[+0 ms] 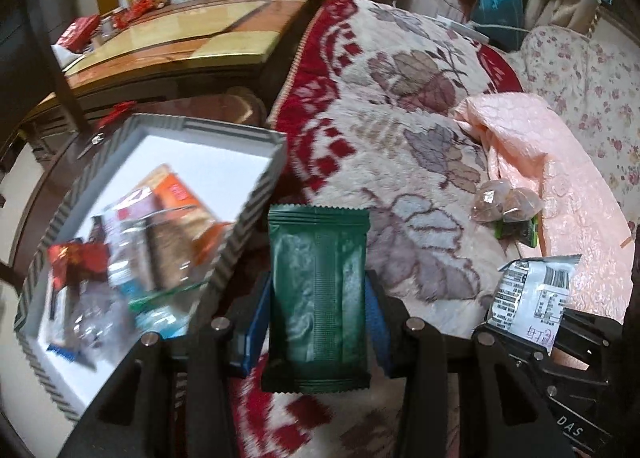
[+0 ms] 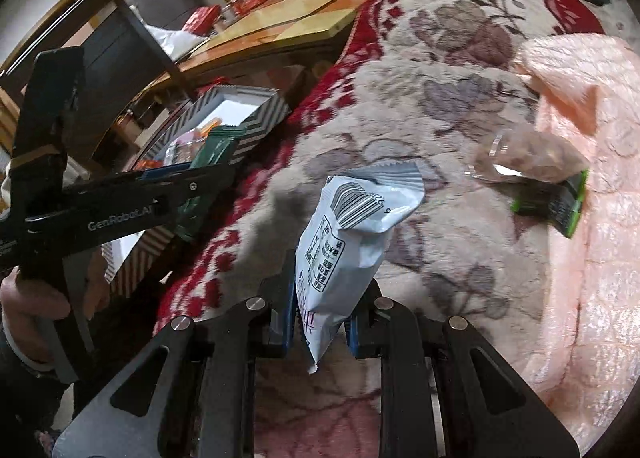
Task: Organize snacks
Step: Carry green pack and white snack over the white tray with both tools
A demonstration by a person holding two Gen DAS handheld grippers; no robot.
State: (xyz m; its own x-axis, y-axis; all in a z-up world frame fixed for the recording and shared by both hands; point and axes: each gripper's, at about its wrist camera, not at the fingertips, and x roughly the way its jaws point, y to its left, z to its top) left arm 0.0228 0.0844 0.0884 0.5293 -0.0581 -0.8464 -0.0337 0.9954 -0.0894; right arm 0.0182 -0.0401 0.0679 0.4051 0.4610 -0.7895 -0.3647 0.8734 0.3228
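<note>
a: grip check. left gripper [image 1: 318, 322] clamped on green packet [image 1: 318, 290], just beside the striped box [image 1: 256, 194]. right gripper [image 2: 322, 322] pinches white packet [image 2: 352, 242] by its lower end.

b: risk: white packet is top-heavy and could swing loose. only the right wrist view shows the hand [image 2: 32, 310].

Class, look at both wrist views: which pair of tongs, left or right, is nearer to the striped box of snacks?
Left. The left tongs, shut on a green packet, sit just beside the striped box. The right tongs, holding a white packet, are farther off over the blanket.
</note>
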